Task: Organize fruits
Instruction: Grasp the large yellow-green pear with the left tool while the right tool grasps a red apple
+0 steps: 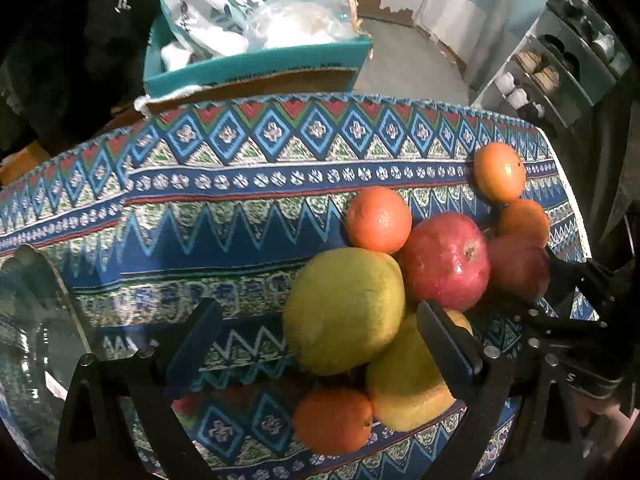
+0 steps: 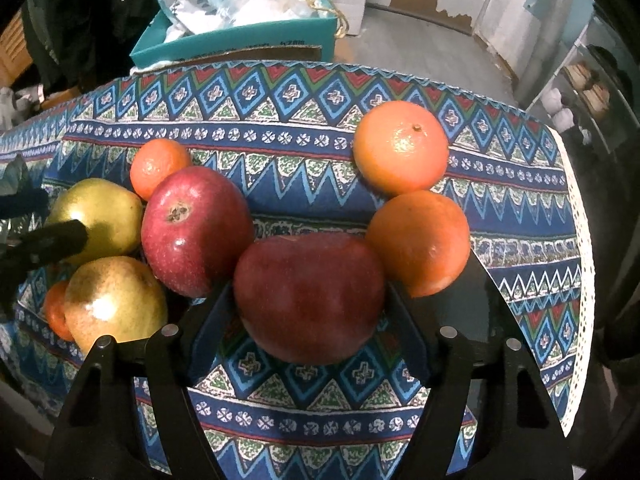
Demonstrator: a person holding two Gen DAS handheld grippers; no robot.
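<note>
Two grippers over patterned tablecloth (image 2: 304,184): right gripper (image 2: 308,316) jaws flanking dark red apple (image 2: 308,296), grip uncertain; left gripper (image 1: 320,344) jaws wide beside yellow-green pear (image 1: 344,308).

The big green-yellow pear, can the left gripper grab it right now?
Probably yes. The left gripper is open with the big green-yellow pear already between its fingers, though a second yellow pear crowds the right finger.

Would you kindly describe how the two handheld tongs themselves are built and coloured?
Both the left tongs and right tongs are matte black, with angular triangular-cutout frames, silver round bolt heads, and flat fingers faced with dark blue pads. No cables or sleeves show.
</note>
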